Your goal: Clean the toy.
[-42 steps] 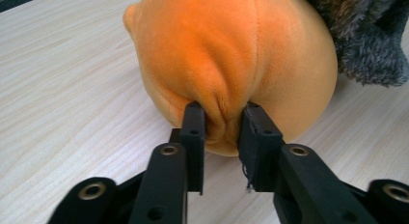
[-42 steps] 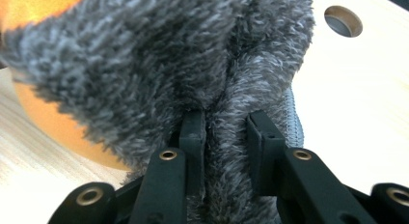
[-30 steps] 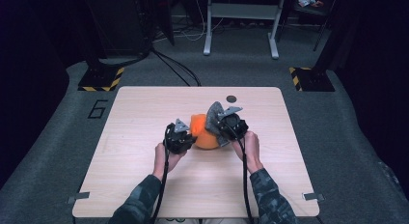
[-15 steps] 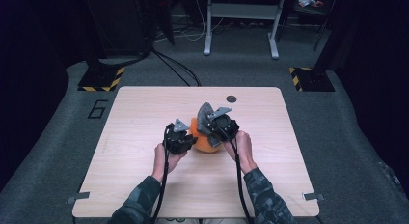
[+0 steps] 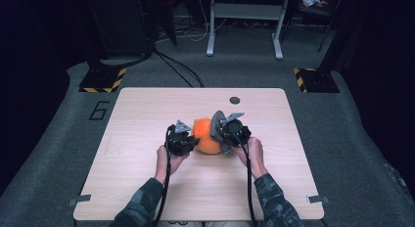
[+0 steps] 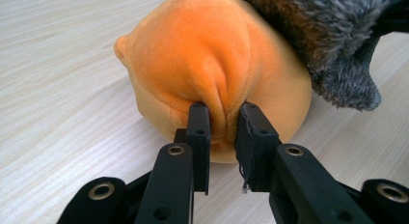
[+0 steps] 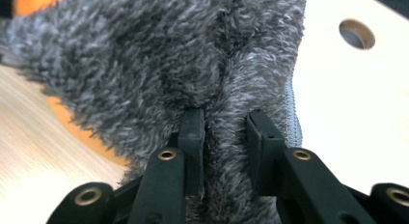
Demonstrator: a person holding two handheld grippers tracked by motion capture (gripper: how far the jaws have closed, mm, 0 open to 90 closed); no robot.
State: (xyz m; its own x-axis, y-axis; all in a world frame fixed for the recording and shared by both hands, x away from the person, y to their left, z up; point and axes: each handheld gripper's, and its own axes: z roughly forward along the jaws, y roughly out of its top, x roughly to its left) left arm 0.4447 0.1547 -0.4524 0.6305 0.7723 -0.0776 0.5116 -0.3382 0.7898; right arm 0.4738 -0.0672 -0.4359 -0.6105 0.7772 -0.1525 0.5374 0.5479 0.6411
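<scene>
An orange plush lies in the middle of the wooden table. Grey furry fabric drapes over its right side. My left gripper is at the plush's left side, and in the left gripper view it is shut on a pinched fold of the orange plush, with the grey fabric behind at the upper right. My right gripper is at the plush's right side. In the right gripper view it is shut on a ridge of the grey fabric; a bit of orange plush shows underneath.
A round hole is in the table behind the plush, also the hole in the right gripper view. Beyond the far table edge stand yellow-black striped bases and a metal frame on the grey floor.
The right gripper swung left over the orange plush with the grey fabric, then came back right and a little lower. The left gripper kept its place on the plush.
</scene>
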